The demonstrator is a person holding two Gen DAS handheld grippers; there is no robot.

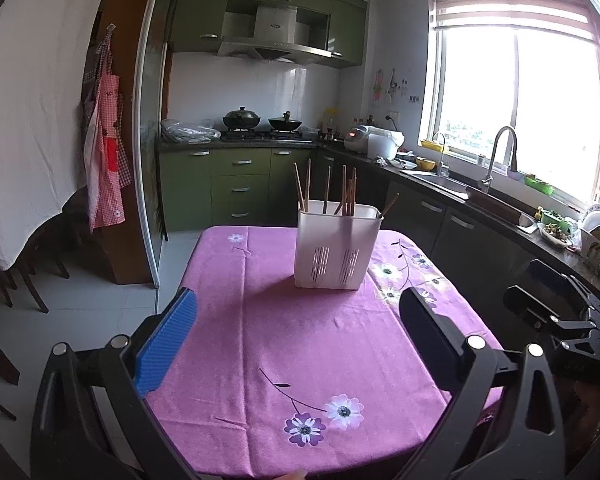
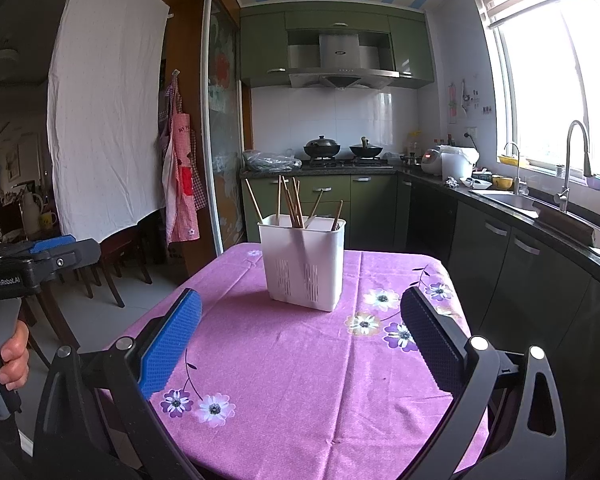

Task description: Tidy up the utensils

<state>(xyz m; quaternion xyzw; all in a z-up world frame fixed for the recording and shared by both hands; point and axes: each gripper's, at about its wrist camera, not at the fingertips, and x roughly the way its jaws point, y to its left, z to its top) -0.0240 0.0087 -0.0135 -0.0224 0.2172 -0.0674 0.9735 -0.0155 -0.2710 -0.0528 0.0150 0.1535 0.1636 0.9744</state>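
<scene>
Beyond both spread claws (image 1: 298, 320), holder (image 1: 337, 246).

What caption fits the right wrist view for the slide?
Open right claw faces white holder of chopsticks on pink tablecloth.

I read one legible marking: "GenRoboLAI" in white on the left gripper (image 2: 52, 254) body. Apron (image 2: 182, 176) lettering is unreadable.
</scene>
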